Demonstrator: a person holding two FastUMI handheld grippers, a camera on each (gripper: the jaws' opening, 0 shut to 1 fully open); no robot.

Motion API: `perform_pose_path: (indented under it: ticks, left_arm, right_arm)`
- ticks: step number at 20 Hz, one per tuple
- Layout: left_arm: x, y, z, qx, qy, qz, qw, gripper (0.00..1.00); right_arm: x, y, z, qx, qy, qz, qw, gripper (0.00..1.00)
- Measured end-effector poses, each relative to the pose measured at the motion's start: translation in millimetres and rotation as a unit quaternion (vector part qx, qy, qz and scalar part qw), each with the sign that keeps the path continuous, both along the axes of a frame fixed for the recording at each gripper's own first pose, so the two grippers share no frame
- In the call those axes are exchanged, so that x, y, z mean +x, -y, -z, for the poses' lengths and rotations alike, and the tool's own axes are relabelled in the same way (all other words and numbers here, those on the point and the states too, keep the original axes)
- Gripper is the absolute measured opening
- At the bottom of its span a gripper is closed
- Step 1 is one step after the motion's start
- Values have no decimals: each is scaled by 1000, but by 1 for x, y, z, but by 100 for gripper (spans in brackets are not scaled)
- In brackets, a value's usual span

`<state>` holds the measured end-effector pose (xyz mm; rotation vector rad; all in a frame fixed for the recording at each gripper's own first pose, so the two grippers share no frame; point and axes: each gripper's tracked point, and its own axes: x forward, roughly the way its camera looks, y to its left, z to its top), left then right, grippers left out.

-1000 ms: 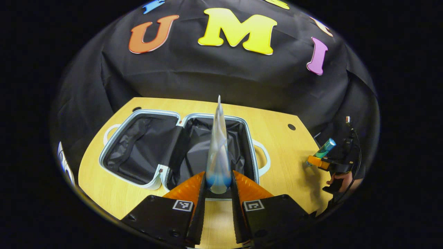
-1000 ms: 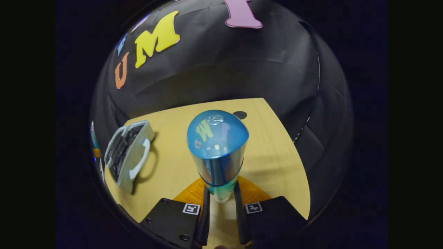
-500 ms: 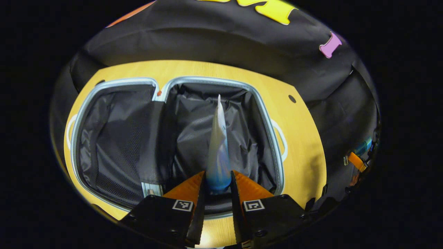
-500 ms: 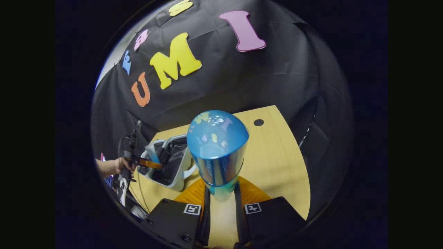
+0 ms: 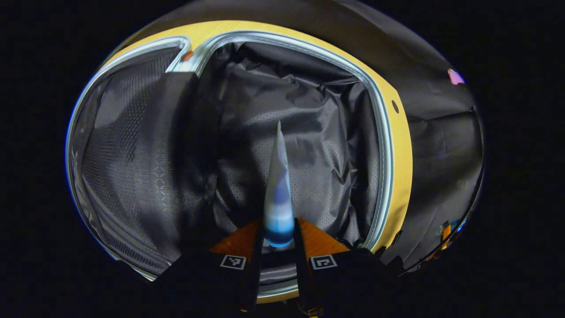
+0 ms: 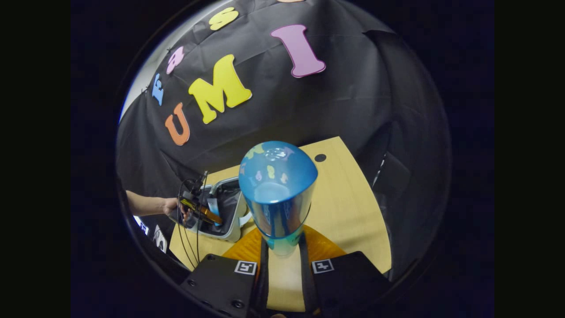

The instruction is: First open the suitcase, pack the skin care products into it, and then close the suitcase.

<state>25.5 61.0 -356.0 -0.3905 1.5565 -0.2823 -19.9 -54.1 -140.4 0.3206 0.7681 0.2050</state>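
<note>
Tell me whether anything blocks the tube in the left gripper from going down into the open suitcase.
Nothing visible does. The left gripper holds the tube over the suitcase's open right half, whose dark lining lies bare beneath it.

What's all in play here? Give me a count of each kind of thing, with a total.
Suitcase, lying open: 1
Skin care tube, held in the left gripper over the suitcase: 1
Blue-capped skin care bottle, held in the right gripper: 1
Grippers: 2
Wooden table: 1
Total: 6
</note>
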Motion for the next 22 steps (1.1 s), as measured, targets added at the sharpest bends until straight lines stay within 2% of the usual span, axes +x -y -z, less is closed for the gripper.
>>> perform_pose_path:
  ticks: [3,8,9,11,13,14,15,18,19,22]
  left_arm:
    - [-14,4,-1,-17,-49,1,999,39]
    - [-13,11,-6,-27,-55,-9,998,44]
    - [-14,15,-11,-32,-48,0,998,60]
    - [-14,12,-23,-19,-12,34,999,81]
    - [-10,6,-46,-20,57,45,997,90]
    - [-5,4,-64,-27,97,30,994,100]
    - [0,0,-83,-31,138,9,990,91]
    - [0,-22,-110,-32,266,-67,961,92]
    - [-3,-33,-115,-19,300,-90,949,92]
    - [-30,-66,-130,39,379,-147,913,94]
  right_arm:
    - [0,-7,-5,13,0,-2,1000,28]
    - [7,-37,-9,12,-2,-42,999,28]
    - [7,-49,-8,10,-6,-61,998,28]
    - [9,-85,-4,14,-25,-113,993,29]
    - [12,-135,0,35,-54,-165,984,28]
    - [16,-160,3,42,-67,-185,980,29]
    - [19,-183,8,41,-79,-205,975,27]
    - [33,-244,35,8,-112,-255,960,29]
    - [36,-265,45,10,-137,-259,956,26]
    - [47,-313,82,-5,-207,-264,942,29]
